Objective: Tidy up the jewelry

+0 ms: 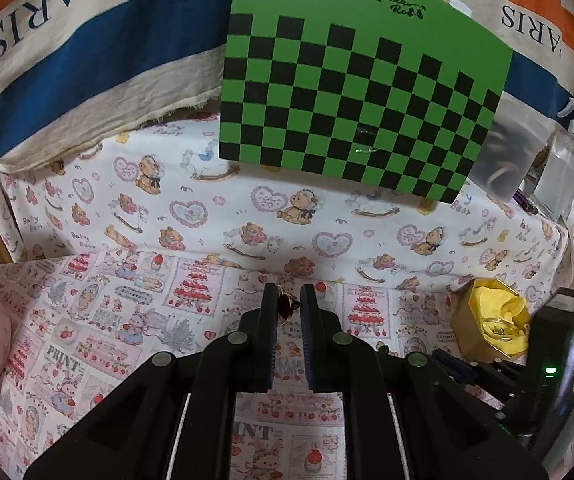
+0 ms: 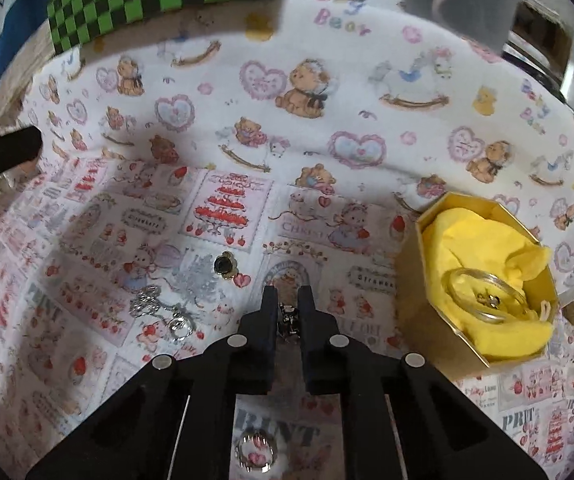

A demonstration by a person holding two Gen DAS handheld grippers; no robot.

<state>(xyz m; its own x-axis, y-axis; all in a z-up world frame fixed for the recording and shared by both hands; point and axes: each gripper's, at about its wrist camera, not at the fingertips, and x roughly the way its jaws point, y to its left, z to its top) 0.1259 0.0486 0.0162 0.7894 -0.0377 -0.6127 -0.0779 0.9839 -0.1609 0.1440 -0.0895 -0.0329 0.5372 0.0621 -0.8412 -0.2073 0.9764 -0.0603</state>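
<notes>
Your left gripper (image 1: 290, 300) is clenched on a dark-stoned gold ring (image 1: 285, 307) at lower centre of its view, your right gripper (image 2: 288, 300) is clenched on a small silver piece (image 2: 288, 317), and the gold box (image 2: 475, 276) with yellow lining sits at right, loose jewelry (image 2: 159, 308) at lower left.

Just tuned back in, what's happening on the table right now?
A person is sorting jewelry with two handheld grippers. The left gripper is shut on a gold ring with a dark red stone, held over the printed cloth. The right gripper is closed on a small silvery piece. A clear ring already lies in the yellow-lined gold box. A dark-stone piece, a silver chain and a crystal ring lie loose.
</notes>
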